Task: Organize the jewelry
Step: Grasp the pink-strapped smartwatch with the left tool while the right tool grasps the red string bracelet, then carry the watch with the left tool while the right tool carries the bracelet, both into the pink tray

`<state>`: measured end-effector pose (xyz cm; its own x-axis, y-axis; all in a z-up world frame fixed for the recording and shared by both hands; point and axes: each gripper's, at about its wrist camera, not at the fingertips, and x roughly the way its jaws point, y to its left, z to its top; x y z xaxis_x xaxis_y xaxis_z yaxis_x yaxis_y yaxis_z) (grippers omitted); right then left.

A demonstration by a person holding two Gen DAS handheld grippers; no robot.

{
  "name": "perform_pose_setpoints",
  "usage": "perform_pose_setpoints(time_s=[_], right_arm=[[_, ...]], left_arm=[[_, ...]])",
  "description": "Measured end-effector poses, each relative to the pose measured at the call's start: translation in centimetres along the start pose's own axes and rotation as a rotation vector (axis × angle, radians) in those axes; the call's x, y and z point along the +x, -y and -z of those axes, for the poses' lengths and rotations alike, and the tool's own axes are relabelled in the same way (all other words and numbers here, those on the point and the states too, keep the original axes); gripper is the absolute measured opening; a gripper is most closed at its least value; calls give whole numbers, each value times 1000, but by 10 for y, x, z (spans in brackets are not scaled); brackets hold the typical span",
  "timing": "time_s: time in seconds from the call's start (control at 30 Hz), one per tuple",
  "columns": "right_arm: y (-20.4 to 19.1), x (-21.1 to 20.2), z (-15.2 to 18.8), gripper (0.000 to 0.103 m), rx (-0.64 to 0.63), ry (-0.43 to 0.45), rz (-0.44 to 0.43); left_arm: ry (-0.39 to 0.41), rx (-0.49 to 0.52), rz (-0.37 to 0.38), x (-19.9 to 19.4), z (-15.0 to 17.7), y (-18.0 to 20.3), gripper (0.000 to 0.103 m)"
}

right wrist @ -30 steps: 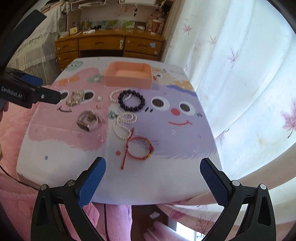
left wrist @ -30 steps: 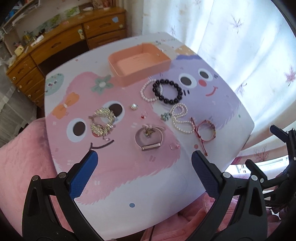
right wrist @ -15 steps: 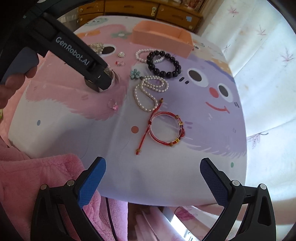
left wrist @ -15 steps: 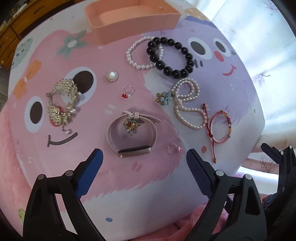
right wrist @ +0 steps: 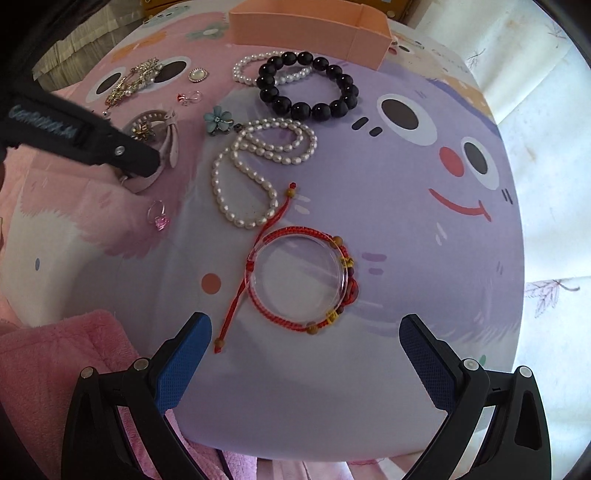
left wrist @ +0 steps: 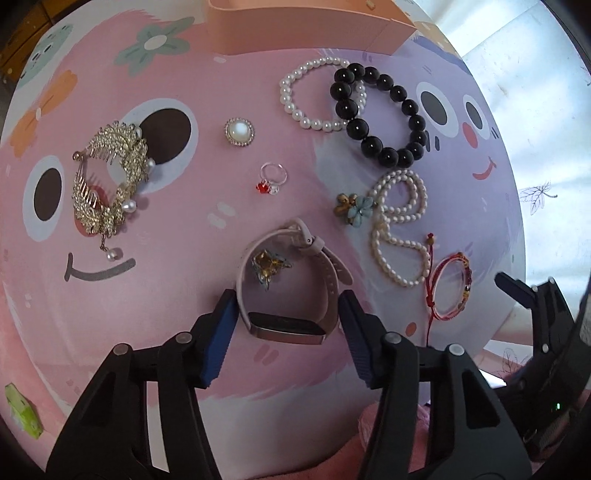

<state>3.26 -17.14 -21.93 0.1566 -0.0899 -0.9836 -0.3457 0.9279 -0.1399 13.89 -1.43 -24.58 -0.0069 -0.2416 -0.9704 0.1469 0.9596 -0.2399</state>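
My left gripper (left wrist: pixel 286 314) is low over the table, its blue pads on either side of a pink watch band (left wrist: pixel 288 325), touching or nearly touching it; a gold brooch (left wrist: pixel 269 267) lies inside the band's loop. My right gripper (right wrist: pixel 304 350) is open and empty just short of a red string bracelet (right wrist: pixel 301 280). A pink box (right wrist: pixel 306 27) stands at the far edge. Black bead bracelet (left wrist: pixel 384 118), white pearl bracelet (left wrist: pixel 314 92), pearl necklace (left wrist: pixel 399 229), gold hair comb (left wrist: pixel 107 181), round pearl brooch (left wrist: pixel 239 132) and red-stone ring (left wrist: pixel 271 179) lie between.
A blue flower clip (left wrist: pixel 356 208) lies left of the necklace. A pink-stone ring (right wrist: pixel 158 216) lies near the left gripper's arm (right wrist: pixel 74 136). A pink blanket (right wrist: pixel 55 369) lies below the near table edge. White curtains (right wrist: pixel 546 184) hang at the right.
My left gripper has come down and forward, and its jaws have narrowed around the pink watch band. My right gripper has moved down and closer to the red string bracelet, still open.
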Motion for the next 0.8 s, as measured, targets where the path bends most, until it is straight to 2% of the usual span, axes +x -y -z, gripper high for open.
perform_pose_setpoints(time_s=[0.23, 0.33, 0.37, 0.47, 0.5, 0.67, 0.8], right_arm=[[4, 17, -16, 103, -1, -32, -67], [15, 23, -21, 99, 42, -44, -122], [18, 22, -22, 96, 52, -32, -115], [28, 16, -28, 77, 69, 14, -110], [31, 14, -31, 68, 70, 26, -107], [38, 12, -35, 66, 103, 66, -99], [42, 10, -33, 66, 138, 70, -96]], left_arm=[[22, -1, -6, -15, 0, 1, 49], [44, 0, -6, -24, 3, 1, 49], [52, -1, -2, -27, 4, -1, 49], [78, 0, 12, -44, 10, -3, 49], [87, -1, 18, -50, 12, -5, 49], [166, 19, 48, -81, 19, -4, 49], [215, 44, 34, -103, 29, -3, 49]])
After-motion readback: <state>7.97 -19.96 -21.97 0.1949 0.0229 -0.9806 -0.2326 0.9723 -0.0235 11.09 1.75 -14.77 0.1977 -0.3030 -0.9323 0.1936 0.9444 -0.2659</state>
